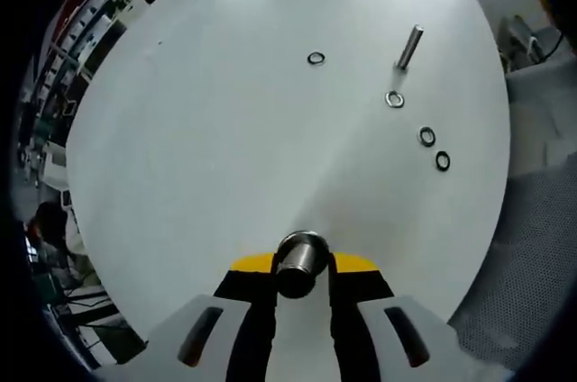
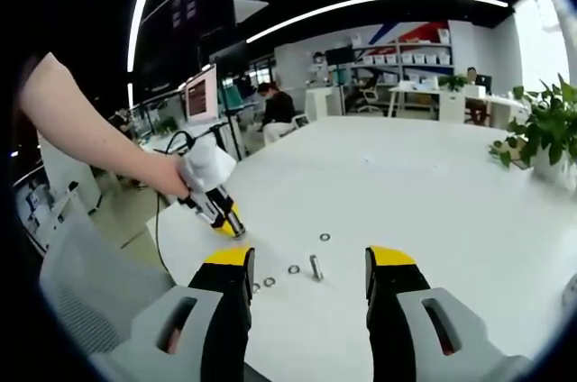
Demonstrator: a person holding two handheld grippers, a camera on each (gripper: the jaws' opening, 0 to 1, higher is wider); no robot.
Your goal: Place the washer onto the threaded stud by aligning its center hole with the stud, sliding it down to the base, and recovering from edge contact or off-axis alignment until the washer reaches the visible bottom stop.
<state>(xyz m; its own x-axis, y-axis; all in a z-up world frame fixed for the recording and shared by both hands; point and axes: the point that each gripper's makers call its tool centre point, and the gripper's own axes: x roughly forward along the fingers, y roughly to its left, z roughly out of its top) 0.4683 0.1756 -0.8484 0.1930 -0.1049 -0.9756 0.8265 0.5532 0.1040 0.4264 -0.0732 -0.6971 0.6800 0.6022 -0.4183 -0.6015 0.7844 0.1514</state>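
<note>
Left gripper (image 1: 300, 287) is pinching a metal cylinder (image 1: 300, 260); we are seeing the stud (image 1: 408, 47) standing upright on the worktop (image 1: 225, 148), right gripper (image 2: 309, 278) spread.

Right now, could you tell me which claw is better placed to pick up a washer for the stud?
Right, probably. The right claw is open and empty, with the washers and upright stud ahead of it. The left claw is shut on a metal cylinder.

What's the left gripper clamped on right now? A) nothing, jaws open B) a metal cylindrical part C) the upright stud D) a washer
B: in the left gripper view, the left gripper is shut on a metal cylindrical part, while the stud stands apart on the table.
</note>
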